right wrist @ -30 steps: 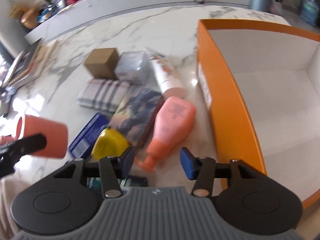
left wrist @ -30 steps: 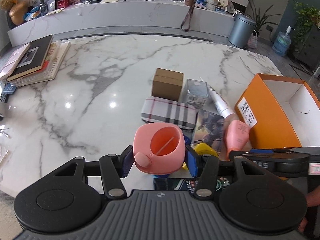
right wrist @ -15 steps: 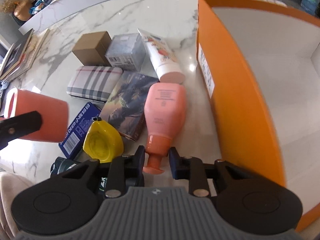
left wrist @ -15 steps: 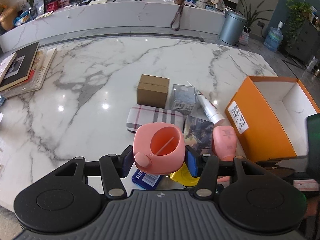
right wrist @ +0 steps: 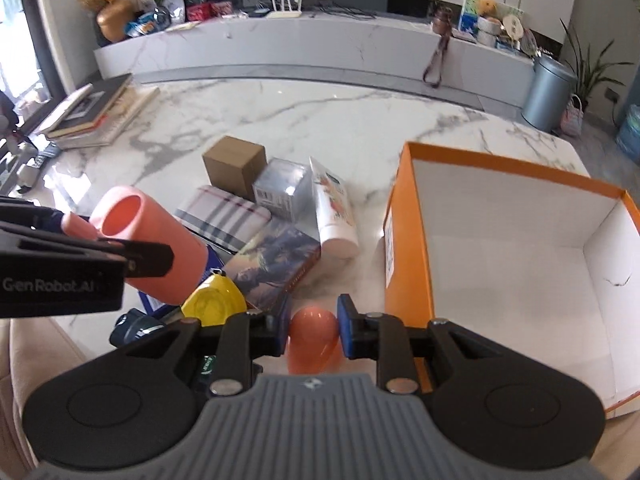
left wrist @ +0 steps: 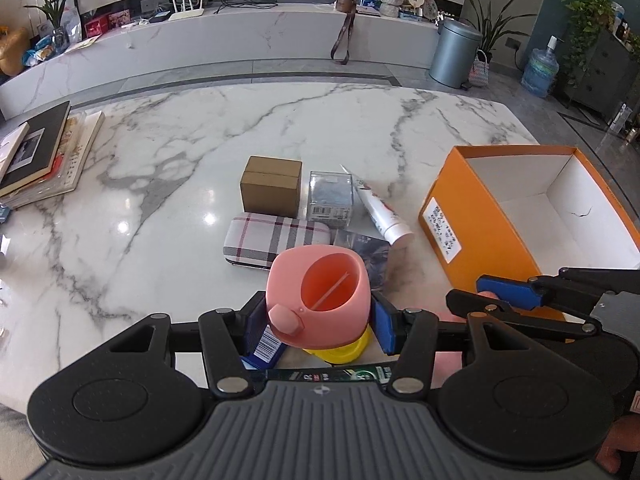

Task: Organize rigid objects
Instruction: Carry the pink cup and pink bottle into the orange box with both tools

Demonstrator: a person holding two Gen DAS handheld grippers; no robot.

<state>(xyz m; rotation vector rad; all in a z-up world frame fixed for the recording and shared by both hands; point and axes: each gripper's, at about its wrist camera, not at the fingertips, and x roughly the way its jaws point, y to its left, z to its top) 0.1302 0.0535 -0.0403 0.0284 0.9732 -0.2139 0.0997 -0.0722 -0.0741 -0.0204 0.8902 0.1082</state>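
While the left gripper (left wrist: 318, 316) clamps a pink cup (left wrist: 318, 300) between its blue pads at lower centre of the left wrist view, the cup's open mouth faces up and away, lifted clear of the marble table (left wrist: 200, 140). Over in the right wrist view, the right gripper (right wrist: 312, 330) is pinched onto the orange cap end of a pink bottle (right wrist: 313, 340), low in the middle of the frame; only that rounded end shows, the rest hidden behind the gripper body.

Centre frame, the clutter sits close together: a brown cardboard box (left wrist: 271, 191), a clear plastic box (left wrist: 331, 199) just beside it on the right, and a white tube (left wrist: 382, 214) lying slanted toward the orange box (left wrist: 472, 232), which stands open at right with a white inside. In front of those lie a plaid case (left wrist: 276, 236) and a dark picture box (right wrist: 276, 266). Tucked under the cup, lower centre, are a yellow piece (right wrist: 214, 302) and a blue packet (left wrist: 266, 350) with a barcode. Books (left wrist: 44, 152) are stacked at the left edge of the table.
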